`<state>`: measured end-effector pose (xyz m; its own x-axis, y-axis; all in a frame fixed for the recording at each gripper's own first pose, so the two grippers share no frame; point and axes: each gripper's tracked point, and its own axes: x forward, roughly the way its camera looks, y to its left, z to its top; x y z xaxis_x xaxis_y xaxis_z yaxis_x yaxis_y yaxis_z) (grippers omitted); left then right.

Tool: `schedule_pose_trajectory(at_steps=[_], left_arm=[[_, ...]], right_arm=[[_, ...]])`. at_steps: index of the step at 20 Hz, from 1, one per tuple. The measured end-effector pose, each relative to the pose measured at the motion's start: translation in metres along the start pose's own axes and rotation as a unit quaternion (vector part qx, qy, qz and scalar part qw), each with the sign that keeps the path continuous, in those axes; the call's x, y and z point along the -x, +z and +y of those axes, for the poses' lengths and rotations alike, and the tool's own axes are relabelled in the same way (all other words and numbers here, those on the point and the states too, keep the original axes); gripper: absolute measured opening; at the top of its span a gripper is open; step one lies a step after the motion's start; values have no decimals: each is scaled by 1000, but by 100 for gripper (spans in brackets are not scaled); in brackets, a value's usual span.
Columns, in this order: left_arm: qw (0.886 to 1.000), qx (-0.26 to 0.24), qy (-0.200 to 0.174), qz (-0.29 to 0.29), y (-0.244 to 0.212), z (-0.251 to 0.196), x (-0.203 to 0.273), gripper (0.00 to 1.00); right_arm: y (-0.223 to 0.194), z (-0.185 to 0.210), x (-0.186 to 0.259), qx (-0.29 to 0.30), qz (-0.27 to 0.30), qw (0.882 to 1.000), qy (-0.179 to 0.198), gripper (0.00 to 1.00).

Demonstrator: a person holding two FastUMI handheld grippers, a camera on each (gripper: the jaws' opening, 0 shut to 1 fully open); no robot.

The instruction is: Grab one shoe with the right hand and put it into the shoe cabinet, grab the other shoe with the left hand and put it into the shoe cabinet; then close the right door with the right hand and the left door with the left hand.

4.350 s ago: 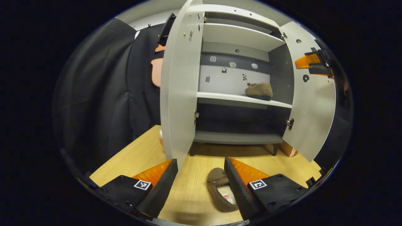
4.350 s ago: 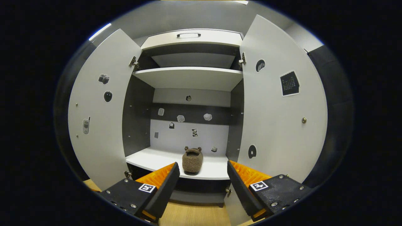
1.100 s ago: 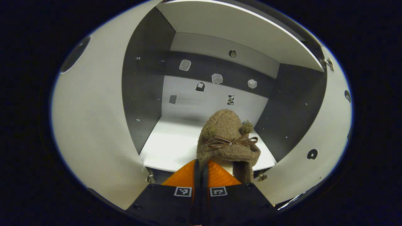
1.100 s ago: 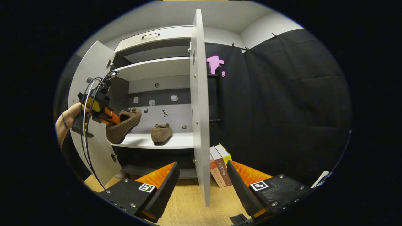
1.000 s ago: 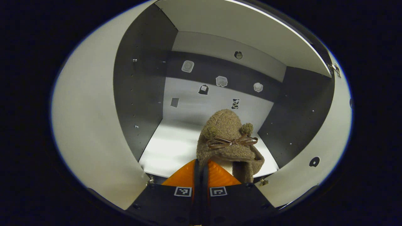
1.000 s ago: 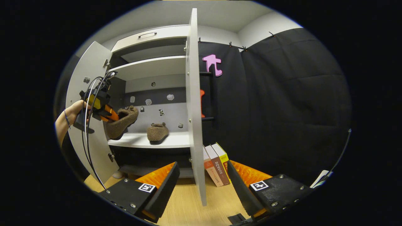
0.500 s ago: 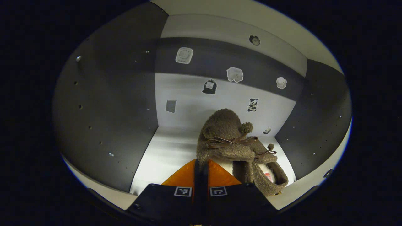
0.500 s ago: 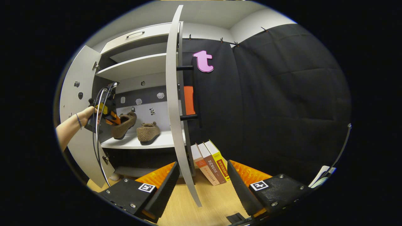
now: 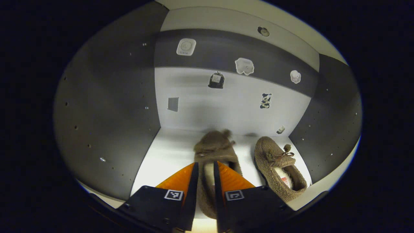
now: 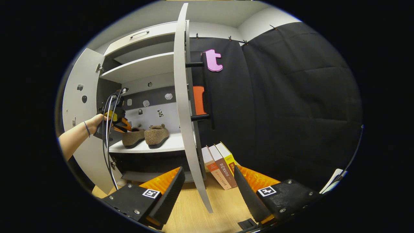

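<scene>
A: Cabinet [image 10: 142, 68] first. Why are both doors swung out?

B: Judged: so each hand could reach the shelf [image 9: 168, 155]. In the right gripper view the right door [image 10: 186, 106] stands edge-on at about 12 o'clock from the right gripper [image 10: 208, 191]; the left door [image 10: 76, 106] is at 9 o'clock. Neither is closed yet.

A: Right gripper state?

B: Jaws spread wide, nothing between them, low over the floor [image 10: 207, 213]. Probably parked there, ready to push the right door. Books [image 10: 220, 165] lean just past that door at 1 o'clock.

A: Left gripper?

B: In its own view the left gripper [image 9: 204, 181] has its jaws a little apart with the left shoe [image 9: 212, 152] between them. Whether both fingers press the heel or have just let go cannot be told. The right gripper view shows a hand [image 10: 97, 123] holding it at the shelf's mouth.

A: Where do the shoes sit?

B: Both on the middle shelf, toes toward the back wall, side by side. The right shoe [image 9: 278, 165] lies free at 2 o'clock from the left gripper, near its mate.

A: Appearance?

B: Brown fleecy slippers, low backs, pale lining. The right one has a thin bow and pompoms on the vamp; the left one is motion-blurred.
</scene>
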<state>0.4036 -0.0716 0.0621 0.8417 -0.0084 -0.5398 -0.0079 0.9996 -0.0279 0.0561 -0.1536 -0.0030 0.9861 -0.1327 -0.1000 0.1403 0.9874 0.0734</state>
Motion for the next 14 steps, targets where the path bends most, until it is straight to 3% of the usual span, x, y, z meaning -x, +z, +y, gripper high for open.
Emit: schedule_pose_trajectory(at_steps=[3, 4, 7, 10, 11, 12, 14], left_arm=[[999, 0, -18, -32, 14, -9, 36, 62], [999, 3, -28, -45, 20, -13, 49, 75], [995, 3, -54, -87, 32, -25, 95, 75], [990, -6, -59, -131, 38, -28, 146, 89], [988, -10, -58, -143, 39, -29, 163, 84], [986, -13, -61, -155, 37, -30, 180, 90], [982, -19, -65, -175, 33, -31, 209, 93]], right_arm=[[4, 6, 3, -1, -5, 1000, 8, 94], [5, 8, 4, 1, -6, 1000, 12, 94], [8, 12, 10, 7, -10, 1000, 20, 94], [14, 14, 17, 10, -16, 999, 27, 94], [16, 13, 20, 12, -17, 999, 28, 94], [17, 12, 22, 14, -19, 999, 28, 99], [21, 8, 26, 16, -22, 999, 28, 94]])
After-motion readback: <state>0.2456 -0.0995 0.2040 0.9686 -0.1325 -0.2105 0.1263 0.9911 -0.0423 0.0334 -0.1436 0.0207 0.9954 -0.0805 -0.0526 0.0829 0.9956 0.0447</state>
